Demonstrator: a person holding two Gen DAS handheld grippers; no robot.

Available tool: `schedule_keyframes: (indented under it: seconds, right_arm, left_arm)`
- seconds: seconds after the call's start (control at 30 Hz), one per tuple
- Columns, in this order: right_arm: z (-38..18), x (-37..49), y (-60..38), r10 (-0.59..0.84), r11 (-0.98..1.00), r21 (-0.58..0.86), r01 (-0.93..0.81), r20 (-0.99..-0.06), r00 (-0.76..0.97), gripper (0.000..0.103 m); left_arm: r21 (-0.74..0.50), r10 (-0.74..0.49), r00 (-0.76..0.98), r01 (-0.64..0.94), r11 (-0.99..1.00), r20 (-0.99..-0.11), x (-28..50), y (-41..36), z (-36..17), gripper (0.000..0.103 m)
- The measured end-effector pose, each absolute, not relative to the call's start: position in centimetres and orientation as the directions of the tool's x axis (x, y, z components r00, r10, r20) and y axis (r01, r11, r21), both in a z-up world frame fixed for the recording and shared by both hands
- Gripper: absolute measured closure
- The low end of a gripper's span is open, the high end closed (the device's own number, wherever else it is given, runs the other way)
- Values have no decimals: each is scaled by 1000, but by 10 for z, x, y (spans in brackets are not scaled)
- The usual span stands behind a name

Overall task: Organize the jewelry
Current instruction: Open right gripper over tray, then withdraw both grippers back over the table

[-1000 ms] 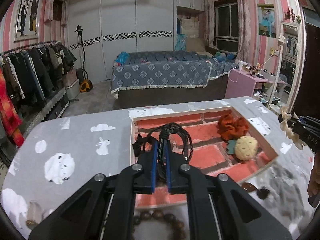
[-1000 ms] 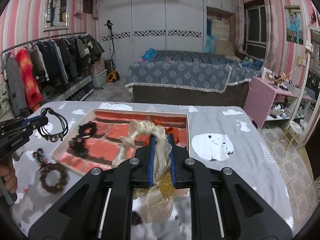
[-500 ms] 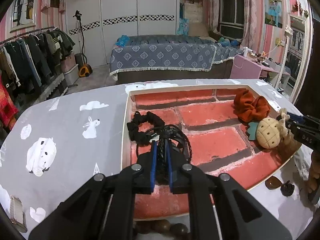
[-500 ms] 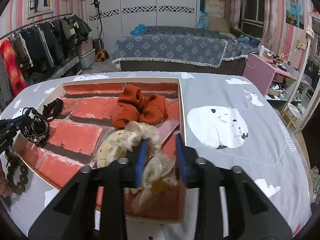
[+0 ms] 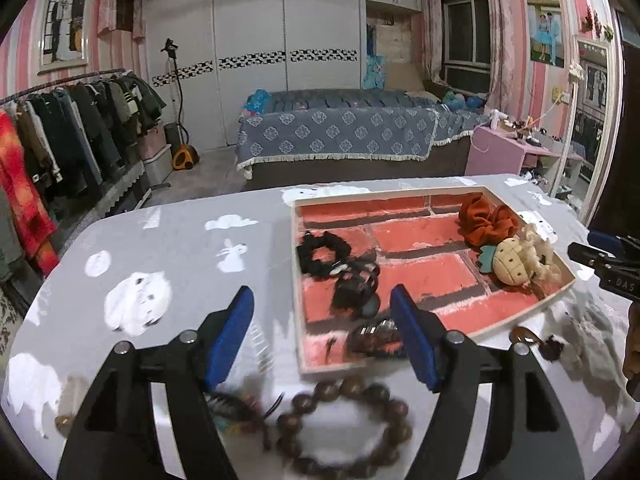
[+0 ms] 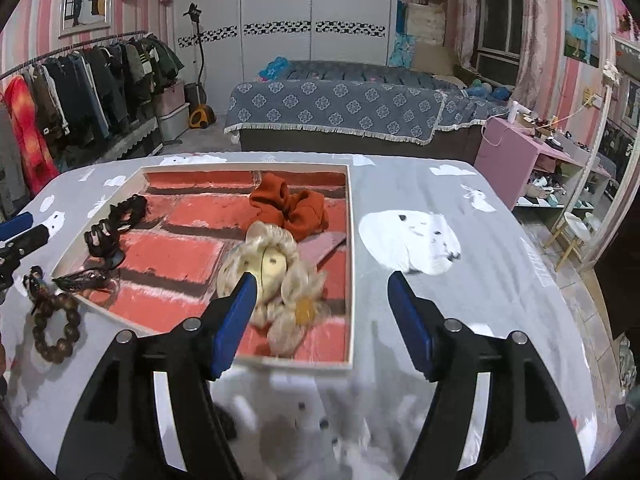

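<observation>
A shallow tray [image 5: 297,280] with a red brick pattern lies on the grey tablecloth. My left gripper [image 5: 322,300] hovers over its near left corner with jaws opening. The black cord bracelet [image 5: 356,292] lies loose in the tray between and beyond the fingers, untouched, beside a black scrunchie [image 5: 322,254]. My right gripper [image 6: 320,286] is over the tray's [image 6: 351,280] near right part, jaws also opening. The cream organza scrunchie [image 6: 280,280] rests in the tray by its left finger, free of the pads. An orange scrunchie [image 6: 288,206] lies behind it.
A wooden bead bracelet [image 5: 344,424] lies on the cloth just in front of the tray, with a small feathered piece [image 5: 232,408] to its left. Two small dark items [image 5: 536,340] sit by the tray's near right corner. A pineapple clip [image 5: 510,264] is in the tray.
Both grippers have opened wide. The left let the black cord bracelet drop into the tray; the right released the cream scrunchie there. Both have drawn back toward the tray's near edge.
</observation>
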State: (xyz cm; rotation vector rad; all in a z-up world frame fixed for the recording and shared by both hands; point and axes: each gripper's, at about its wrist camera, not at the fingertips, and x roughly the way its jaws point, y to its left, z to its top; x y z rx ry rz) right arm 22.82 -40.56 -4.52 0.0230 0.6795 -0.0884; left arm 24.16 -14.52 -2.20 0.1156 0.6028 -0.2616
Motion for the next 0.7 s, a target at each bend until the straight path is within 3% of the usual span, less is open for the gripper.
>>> schedule_keyframes:
  seconds: [0.37, 0.7]
  right_arm:
    - [2, 97, -377, -68, 996, 14, 88, -518, 853, 35]
    - [-11, 14, -356, -43, 992, 81, 99, -515, 856, 32]
  left_arm:
    - [91, -137, 874, 201, 975, -466, 132, -75, 1, 33]
    - [45, -97, 858, 138, 989, -505, 58, -13, -28, 33]
